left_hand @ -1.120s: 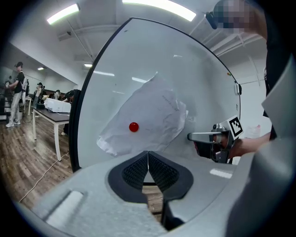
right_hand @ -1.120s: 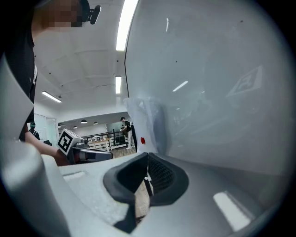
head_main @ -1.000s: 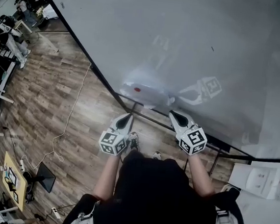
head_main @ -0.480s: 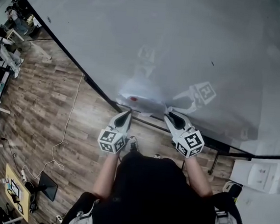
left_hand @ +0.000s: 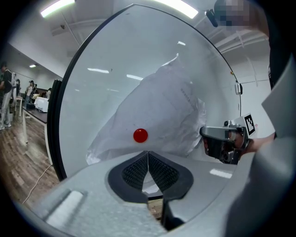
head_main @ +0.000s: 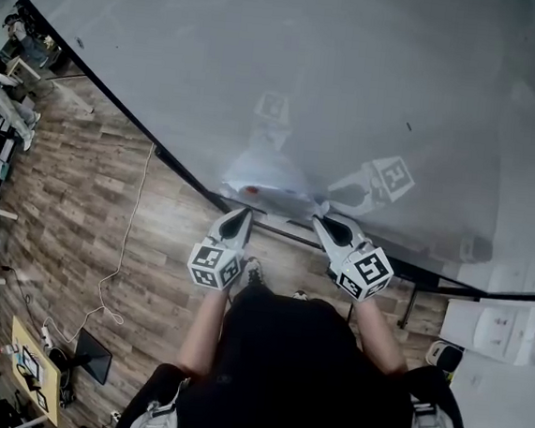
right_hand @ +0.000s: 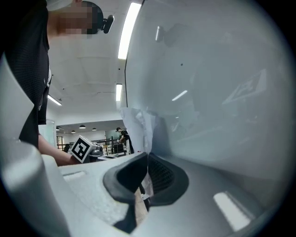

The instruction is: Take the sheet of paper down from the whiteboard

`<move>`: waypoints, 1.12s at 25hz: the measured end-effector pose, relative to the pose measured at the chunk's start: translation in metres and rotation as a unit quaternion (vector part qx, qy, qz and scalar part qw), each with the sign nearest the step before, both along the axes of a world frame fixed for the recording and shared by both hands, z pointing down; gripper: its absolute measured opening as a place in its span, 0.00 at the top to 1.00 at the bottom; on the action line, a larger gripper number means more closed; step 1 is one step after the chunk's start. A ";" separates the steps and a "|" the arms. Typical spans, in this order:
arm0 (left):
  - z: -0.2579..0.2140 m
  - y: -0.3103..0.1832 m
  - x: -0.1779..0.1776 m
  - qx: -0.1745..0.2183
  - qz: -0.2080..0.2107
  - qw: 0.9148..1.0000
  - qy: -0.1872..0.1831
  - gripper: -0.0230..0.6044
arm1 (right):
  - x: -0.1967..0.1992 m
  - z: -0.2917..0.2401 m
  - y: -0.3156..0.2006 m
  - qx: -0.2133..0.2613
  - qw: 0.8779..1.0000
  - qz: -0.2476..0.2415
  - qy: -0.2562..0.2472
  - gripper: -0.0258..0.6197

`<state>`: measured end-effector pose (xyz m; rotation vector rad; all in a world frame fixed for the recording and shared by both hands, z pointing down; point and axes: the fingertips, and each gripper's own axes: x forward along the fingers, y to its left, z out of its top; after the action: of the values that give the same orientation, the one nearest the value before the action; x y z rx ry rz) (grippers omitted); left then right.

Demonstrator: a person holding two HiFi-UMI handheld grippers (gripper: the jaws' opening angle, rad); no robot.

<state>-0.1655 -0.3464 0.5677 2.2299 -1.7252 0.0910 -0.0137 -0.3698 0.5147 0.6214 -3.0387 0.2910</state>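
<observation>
Against the whiteboard (head_main: 375,78), the left gripper (head_main: 245,213) and right gripper (head_main: 322,221) seemingly both clamp the crumpled sheet (head_main: 264,174).

Shows a white sheet of paper (head_main: 264,172) low on the whiteboard (head_main: 374,87), just above the board's dark-framed bottom edge. Looks crumpled and creased, bulges away from the glossy pale board face instead of lying flat, and narrows upward to a peak. Bears a small round red spot (left_hand: 140,135) close to its lower edge. Sits pinched at that lower edge between the closed jaws of the left gripper (left_hand: 148,155), and at its right-hand side, seen edge-on, between the closed jaws of the right gripper (right_hand: 147,159).
</observation>
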 end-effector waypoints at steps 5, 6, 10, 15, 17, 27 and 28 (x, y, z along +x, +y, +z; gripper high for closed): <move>-0.002 -0.003 -0.002 0.006 -0.019 1.000 -0.019 0.94 | 0.000 0.000 0.003 -0.003 1.000 -0.010 0.001 0.95; -0.004 -0.004 -0.004 0.008 -0.025 0.999 -0.026 0.94 | 0.000 0.001 0.003 -0.003 1.000 -0.011 0.002 0.95; -0.009 -0.008 -0.013 0.016 -0.048 0.998 -0.049 0.94 | -0.002 0.000 0.002 -0.001 1.000 -0.015 0.009 0.95; -0.015 -0.015 -0.016 0.023 -0.056 0.996 -0.067 0.94 | -0.004 -0.002 0.001 -0.012 1.000 -0.016 0.000 0.95; -0.015 -0.018 -0.015 0.024 -0.058 0.995 -0.074 0.92 | -0.003 -0.001 0.001 -0.016 1.000 -0.014 0.000 0.95; -0.019 -0.031 -0.011 0.033 -0.069 0.992 -0.102 0.76 | -0.001 0.005 0.000 -0.020 1.000 -0.003 0.008 0.95; -0.019 -0.032 -0.010 0.035 -0.072 0.991 -0.105 0.76 | -0.001 0.005 0.000 -0.019 1.000 -0.001 0.009 0.95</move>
<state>-0.1759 -0.3789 0.5487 2.2040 -2.0236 0.2447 -0.0146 -0.3694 0.5197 0.6140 -3.0087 0.3394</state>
